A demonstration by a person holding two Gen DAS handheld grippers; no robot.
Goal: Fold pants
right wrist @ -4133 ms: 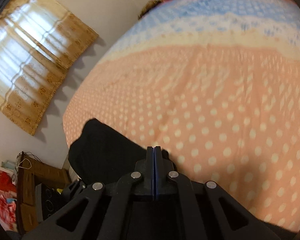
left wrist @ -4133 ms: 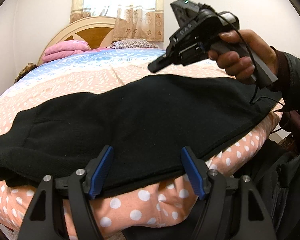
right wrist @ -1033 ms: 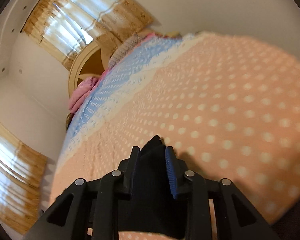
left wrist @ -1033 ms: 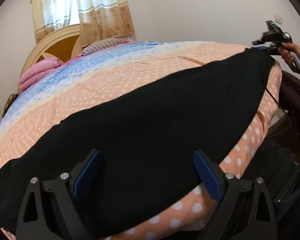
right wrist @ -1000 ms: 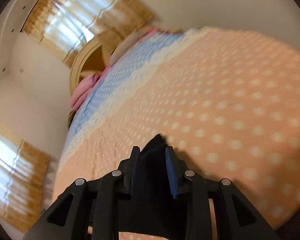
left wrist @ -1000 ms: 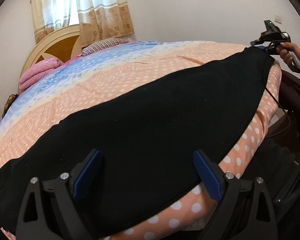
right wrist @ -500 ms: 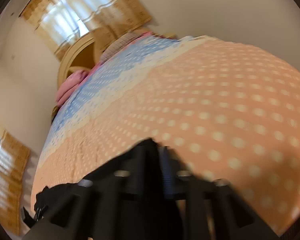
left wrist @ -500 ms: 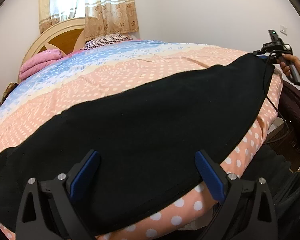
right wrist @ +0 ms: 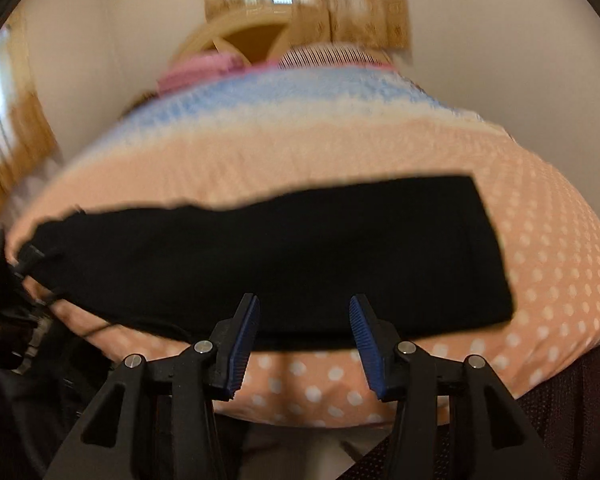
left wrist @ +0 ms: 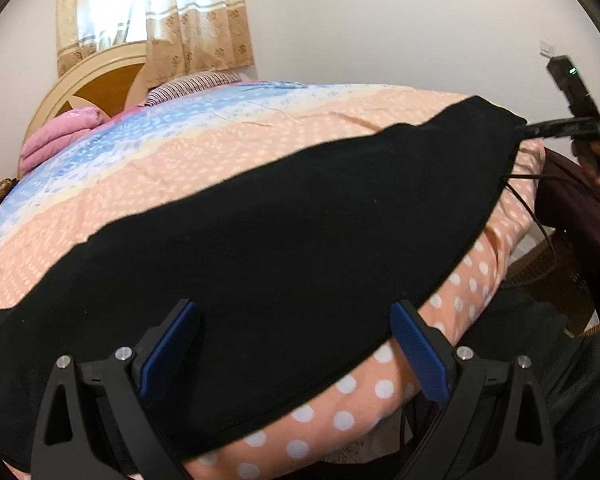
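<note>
The black pants (left wrist: 268, 240) lie flat in a long strip along the near edge of the bed, folded lengthwise. In the right wrist view the pants (right wrist: 284, 256) run left to right, with a square cuff end at the right. My left gripper (left wrist: 294, 344) is open and empty, just above the pants' near edge. My right gripper (right wrist: 304, 338) is open and empty, pulled back from the near edge of the pants. In the left wrist view the right gripper (left wrist: 560, 128) sits beside the far right end of the pants.
The bed has a peach polka-dot cover (left wrist: 340, 412) with a blue band (left wrist: 140, 136) behind. A pink folded blanket (left wrist: 60, 136) and a striped pillow (left wrist: 192, 84) lie at the wooden headboard (left wrist: 100, 80). A dark chair (left wrist: 580, 208) stands right of the bed.
My right gripper has opened, let go of the pants' end and swung back to face the bed. The left gripper has stayed open over the pants, shifting slightly.
</note>
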